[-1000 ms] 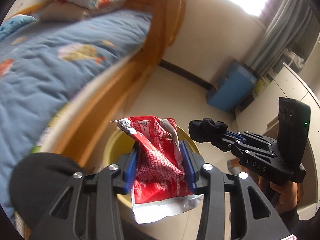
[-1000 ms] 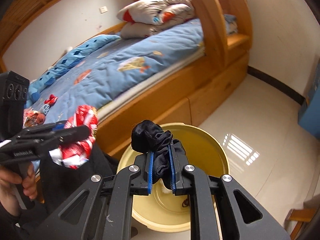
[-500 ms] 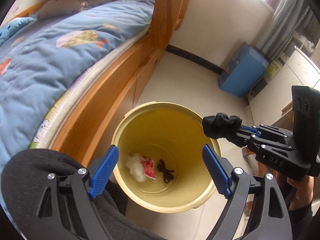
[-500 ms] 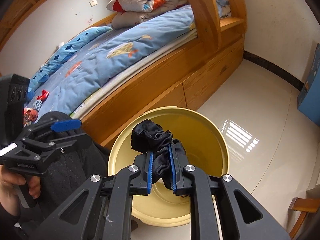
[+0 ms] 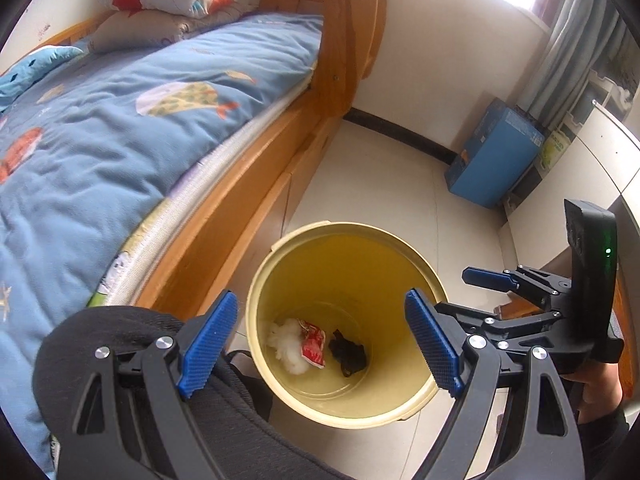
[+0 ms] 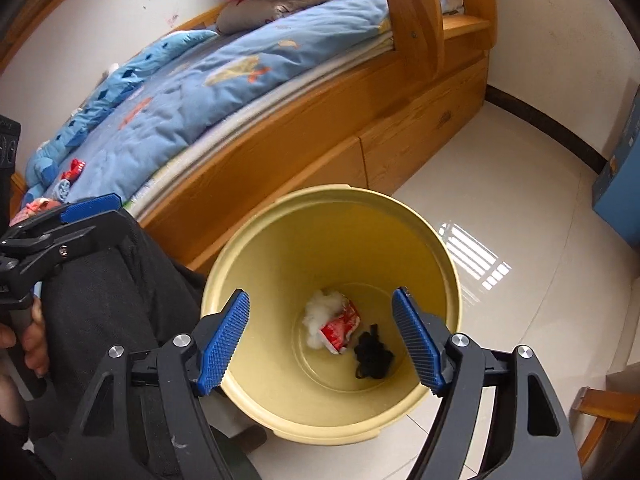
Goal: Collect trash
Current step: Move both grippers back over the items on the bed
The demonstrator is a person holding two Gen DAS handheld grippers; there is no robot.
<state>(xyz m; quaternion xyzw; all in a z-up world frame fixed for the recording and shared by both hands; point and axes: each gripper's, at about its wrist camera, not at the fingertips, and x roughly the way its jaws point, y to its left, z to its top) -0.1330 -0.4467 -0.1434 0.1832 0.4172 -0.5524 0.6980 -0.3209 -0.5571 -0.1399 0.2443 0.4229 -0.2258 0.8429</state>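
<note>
Now, your left gripper (image 5: 320, 344) and right gripper (image 6: 322, 342) hang with jaws spread, the right's just opened, nothing between, over the yellow bin (image 6: 400, 240) holding wrapper (image 6: 340, 328), tissue (image 6: 322, 314) and black cloth (image 6: 374, 356).

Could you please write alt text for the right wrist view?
The open right gripper hangs empty over a yellow bin beside a wooden bed. In the bin lie a white wad, a red wrapper and a black scrap.

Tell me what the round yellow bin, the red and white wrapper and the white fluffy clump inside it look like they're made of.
The round yellow bin looks like moulded plastic: smooth, slightly glossy wall, rolled rim. The red and white wrapper looks like thin printed plastic or foil film, creased and crumpled. The white fluffy clump seems to be cotton or tissue; the soft, ragged edge leaves it open.
</note>
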